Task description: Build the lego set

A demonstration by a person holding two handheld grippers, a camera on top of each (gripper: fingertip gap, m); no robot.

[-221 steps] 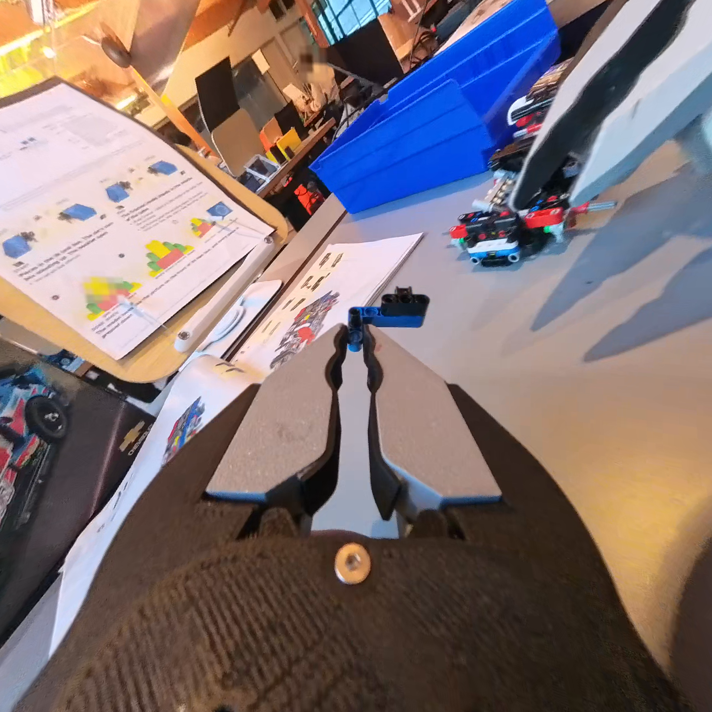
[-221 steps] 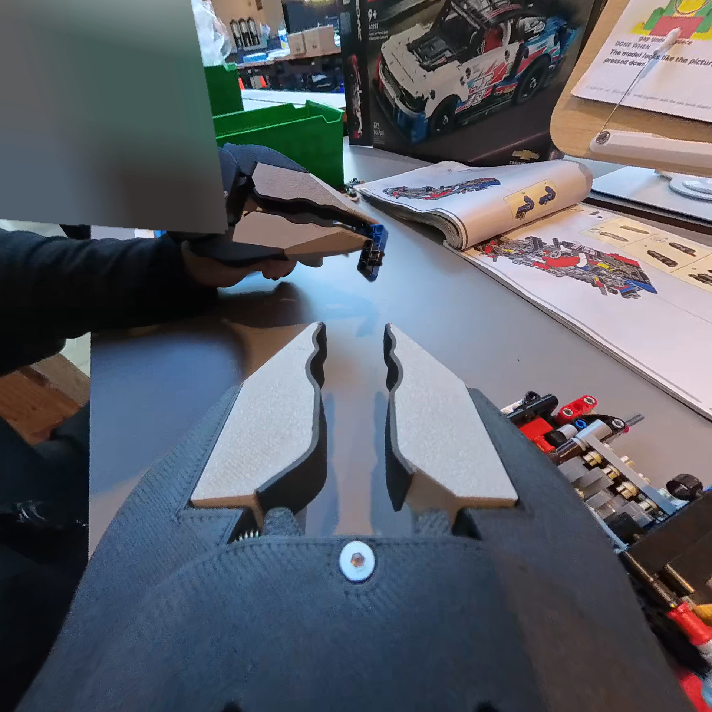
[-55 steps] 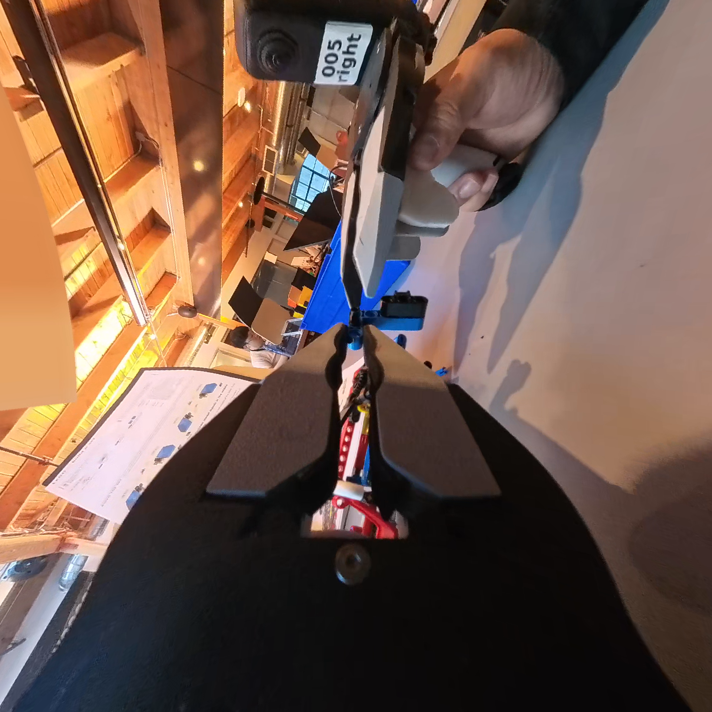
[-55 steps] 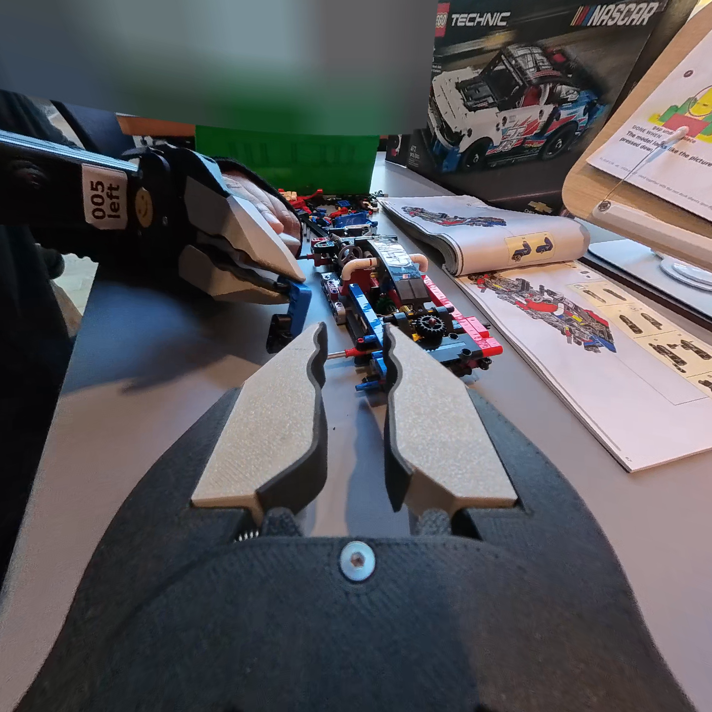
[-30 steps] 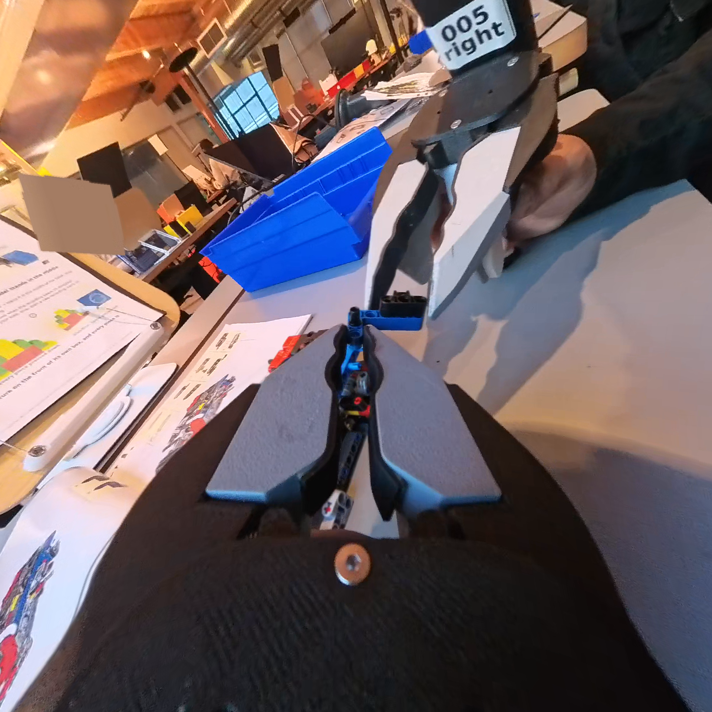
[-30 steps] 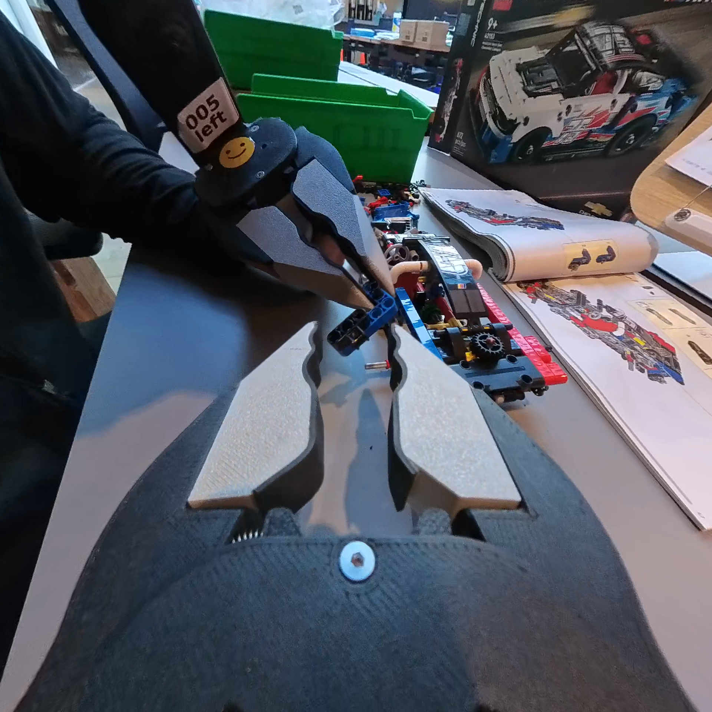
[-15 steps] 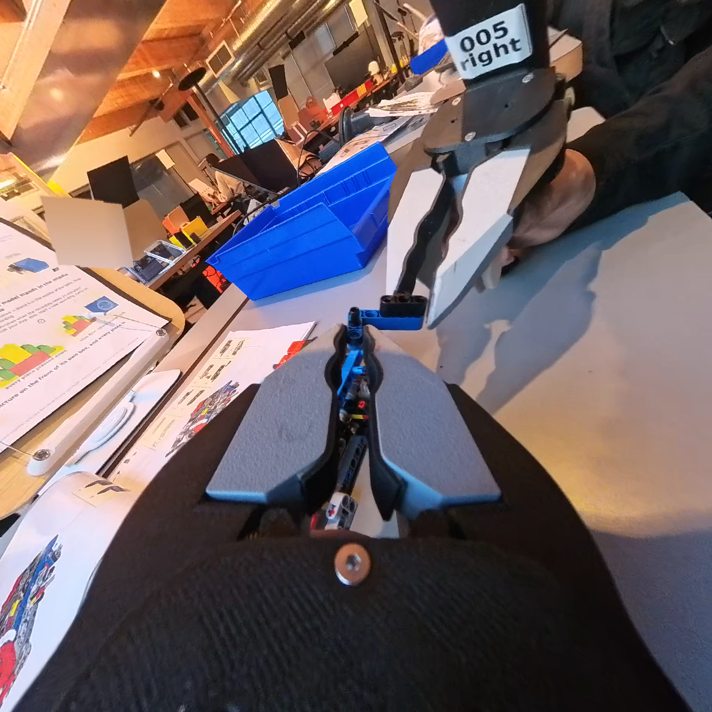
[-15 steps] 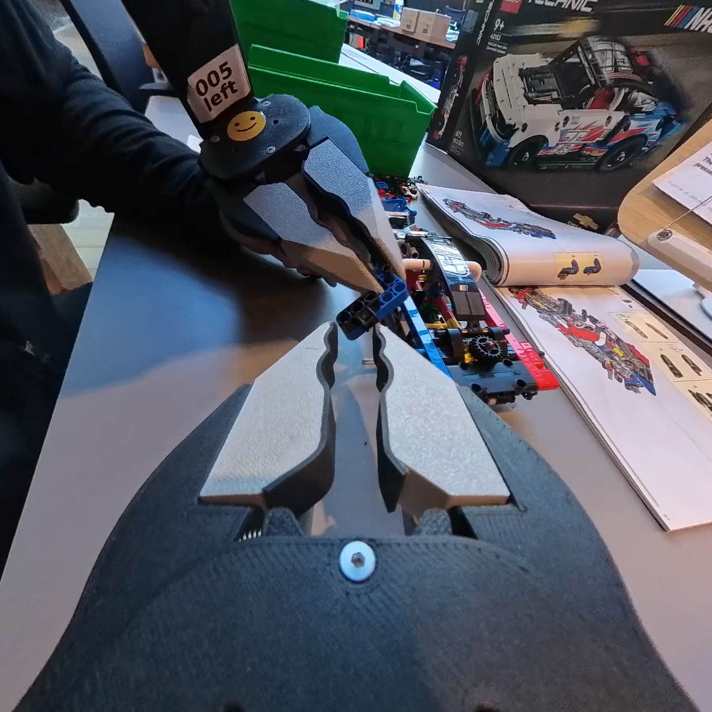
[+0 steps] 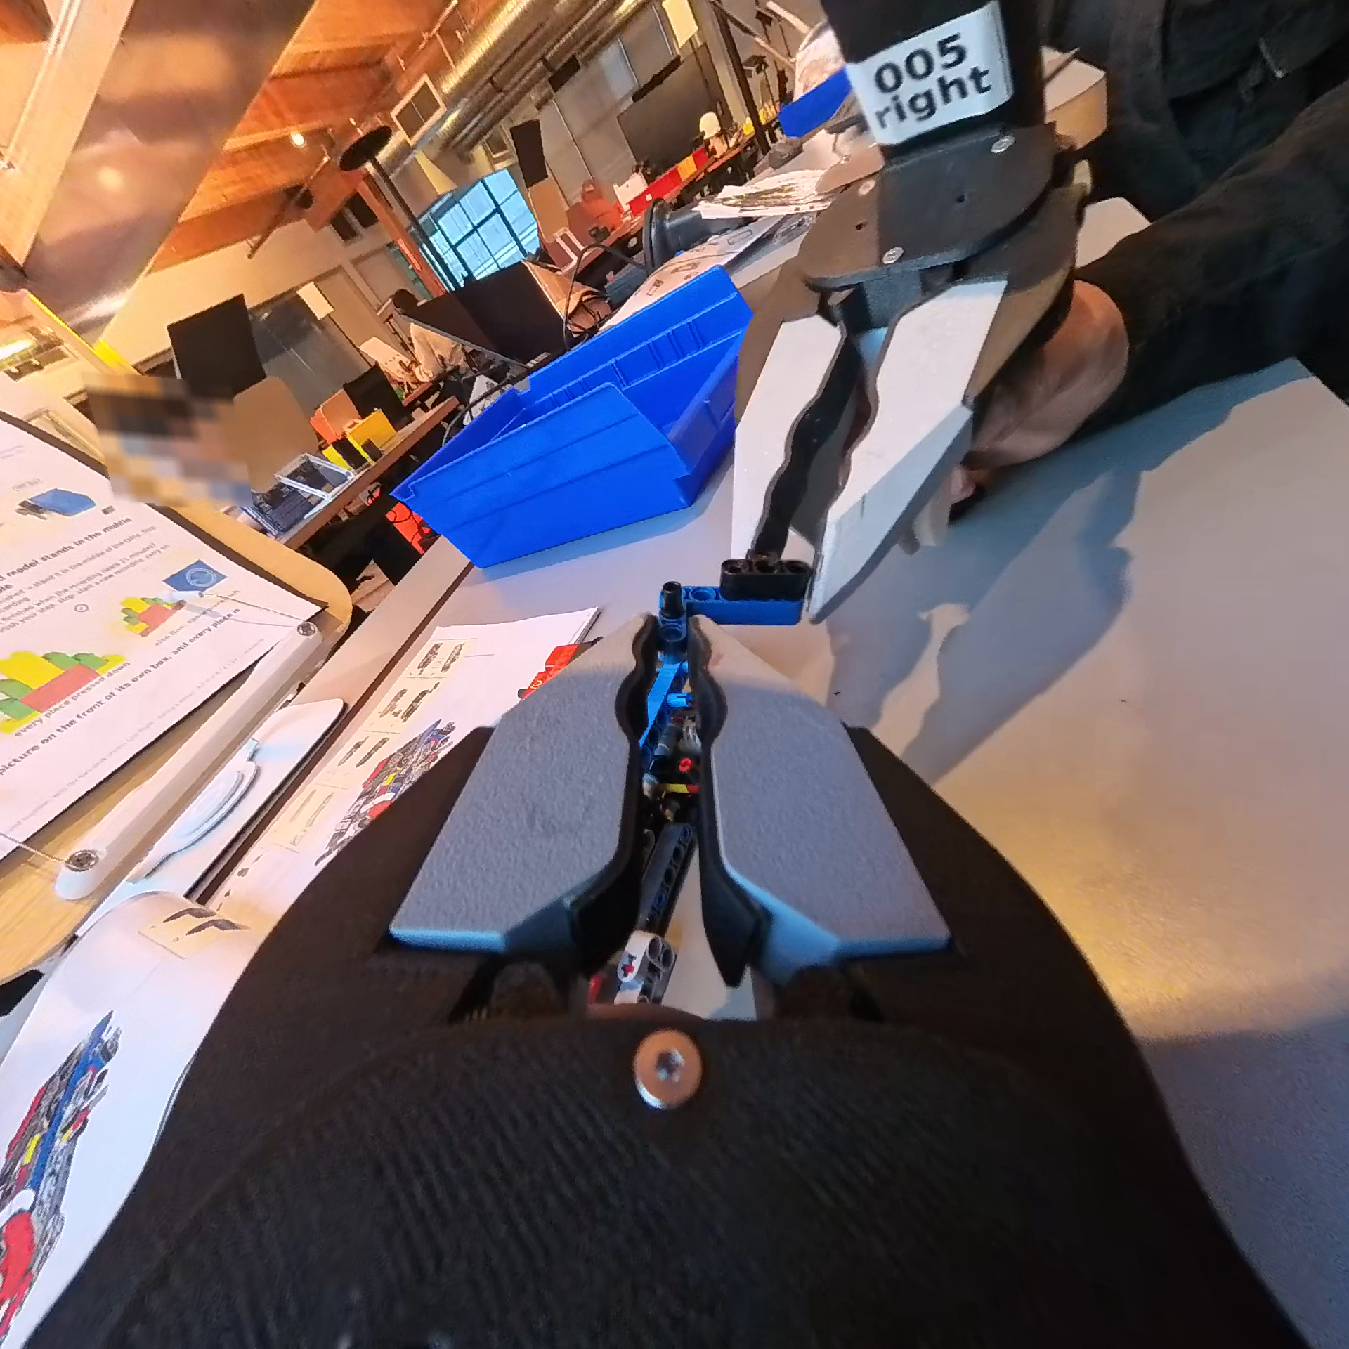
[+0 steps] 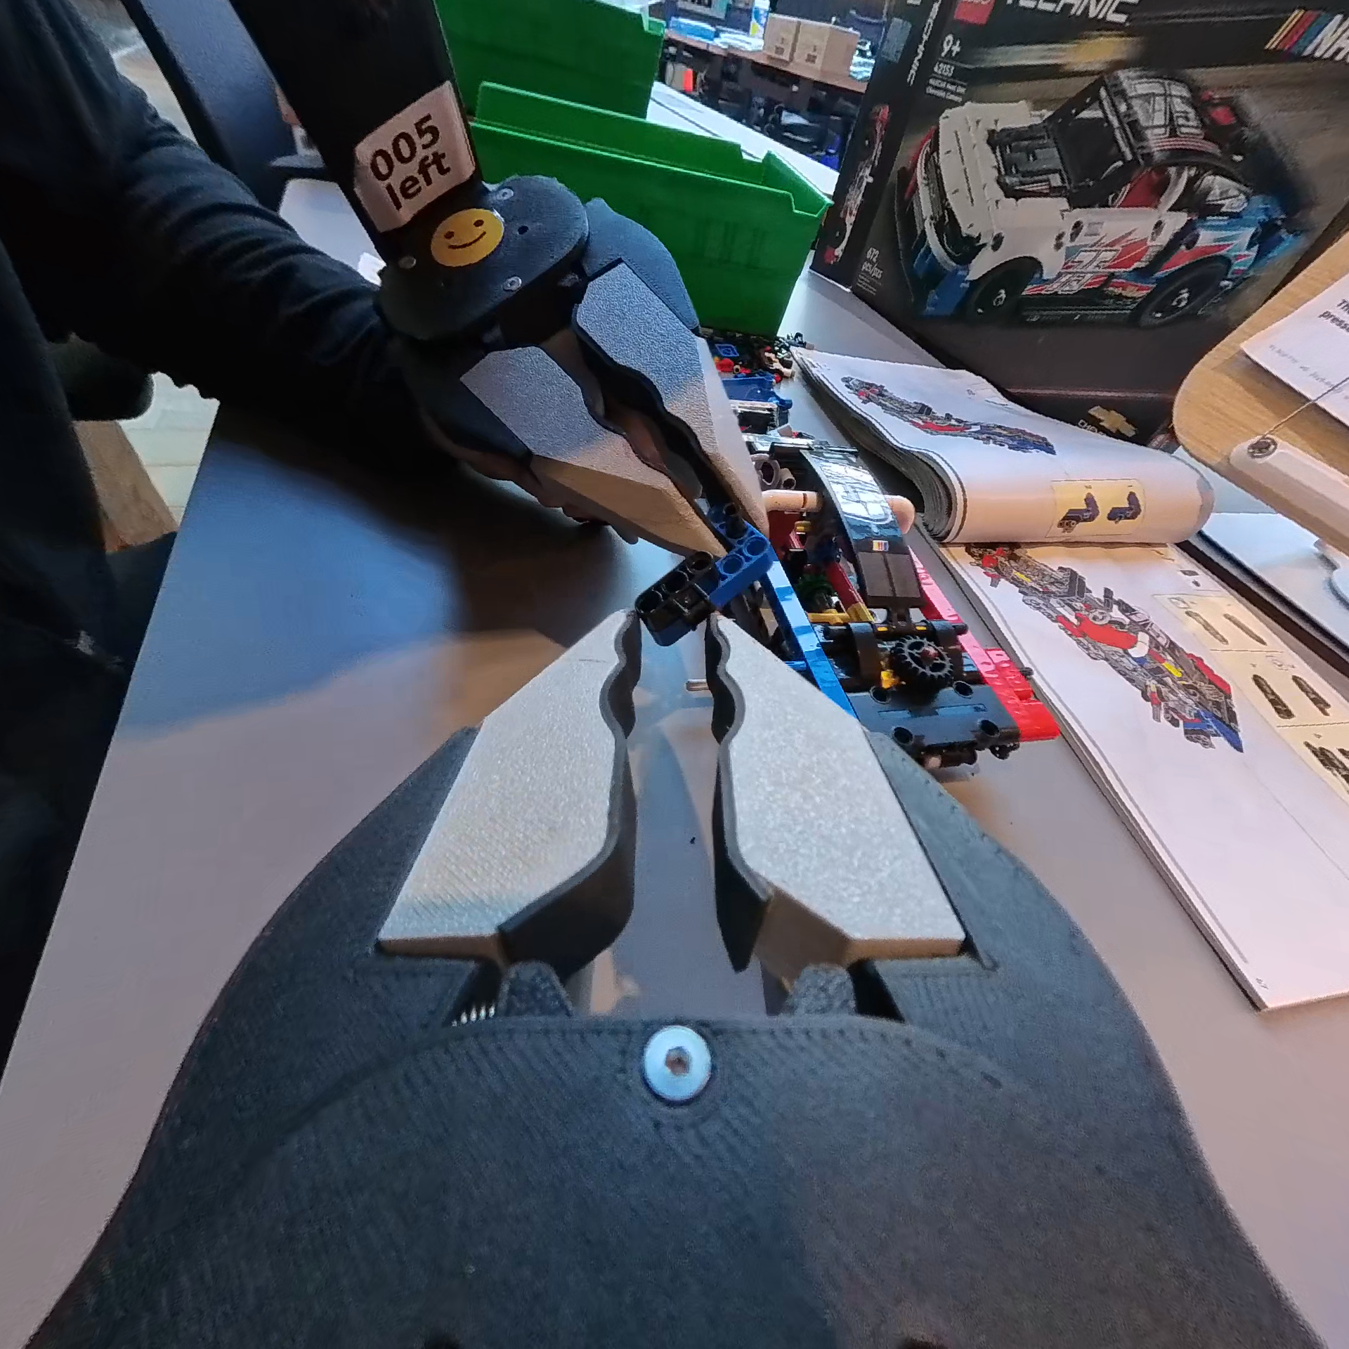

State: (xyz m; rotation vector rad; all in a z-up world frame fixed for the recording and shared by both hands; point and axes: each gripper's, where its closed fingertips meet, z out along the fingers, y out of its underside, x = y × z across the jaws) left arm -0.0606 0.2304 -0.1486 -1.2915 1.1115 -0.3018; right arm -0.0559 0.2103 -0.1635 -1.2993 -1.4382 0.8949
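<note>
Unquoted printed labels on both grippers, set box (image 10: 1080,190), instruction booklet (image 10: 1139,693), clipboard sheet (image 9: 95,635).

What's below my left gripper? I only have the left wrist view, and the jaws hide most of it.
Observer: The right wrist view shows a half-built car chassis lying on the table, just beyond the blue-and-black piece that the left gripper holds.
Operator: Has the right gripper clamped that piece?
Observer: No. The right gripper has its jaws apart, with the piece's black end just at their tips.
Operator: What's behind my gripper?
Observer: A green bin stands there.
</note>
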